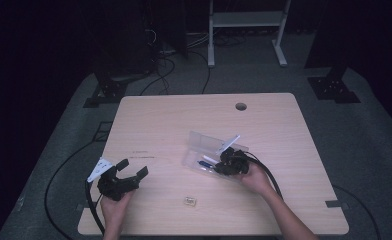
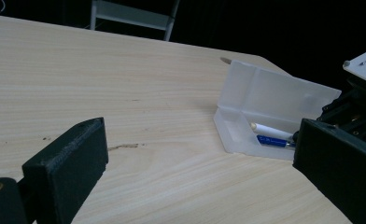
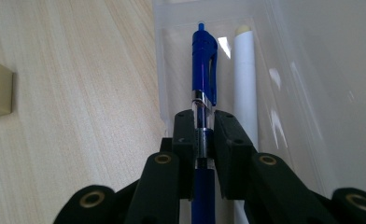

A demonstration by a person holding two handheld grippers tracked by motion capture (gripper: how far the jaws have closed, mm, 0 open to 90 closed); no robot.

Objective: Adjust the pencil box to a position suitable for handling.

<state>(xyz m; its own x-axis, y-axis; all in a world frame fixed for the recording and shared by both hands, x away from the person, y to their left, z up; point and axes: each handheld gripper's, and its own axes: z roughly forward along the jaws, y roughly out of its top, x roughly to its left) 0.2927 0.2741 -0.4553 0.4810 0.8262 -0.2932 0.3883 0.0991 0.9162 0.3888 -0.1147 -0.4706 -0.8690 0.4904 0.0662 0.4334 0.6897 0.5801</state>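
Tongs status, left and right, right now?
Left tongs: open, holding nothing, above the table.
Right tongs: closed on the blue pen, over the clear case.

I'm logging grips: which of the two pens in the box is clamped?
The blue pen: the right gripper pinches its barrel. The white pen lies free beside it.

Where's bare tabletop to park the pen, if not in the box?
The far half of the table, behind the clear box, is bare up to the round hole. So is the middle strip between left tongs and box. Crowded: around right tongs and eraser.
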